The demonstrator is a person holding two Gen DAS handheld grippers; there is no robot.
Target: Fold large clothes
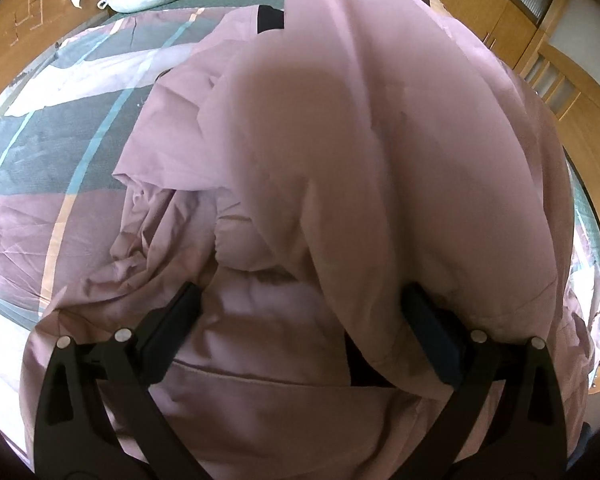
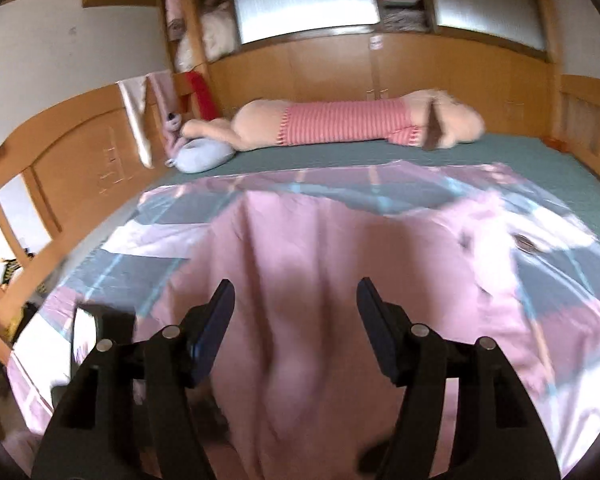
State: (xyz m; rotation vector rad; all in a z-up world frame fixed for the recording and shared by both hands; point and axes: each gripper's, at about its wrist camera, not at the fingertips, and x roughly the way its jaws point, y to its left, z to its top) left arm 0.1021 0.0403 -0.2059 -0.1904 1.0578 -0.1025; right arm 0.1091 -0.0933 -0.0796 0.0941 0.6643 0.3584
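A large pink garment (image 1: 340, 140) lies bunched on the bed and fills most of the left wrist view. A thick fold of it drapes over the right finger (image 1: 432, 332) of my left gripper (image 1: 300, 300), whose jaws stand wide apart with cloth between and beneath them. A black patch (image 1: 271, 18) shows at the garment's far end. In the right wrist view the same garment (image 2: 300, 260) hangs or lies in blurred folds below my right gripper (image 2: 296, 300), which is open and holds nothing.
The bed carries a patterned pink, grey and white sheet (image 1: 60, 152) over a green cover (image 2: 420, 152). A long plush toy in a red-striped shirt (image 2: 348, 122) and a pale blue cushion (image 2: 204, 156) lie at the head. Wooden bed walls (image 2: 80, 152) surround the bed.
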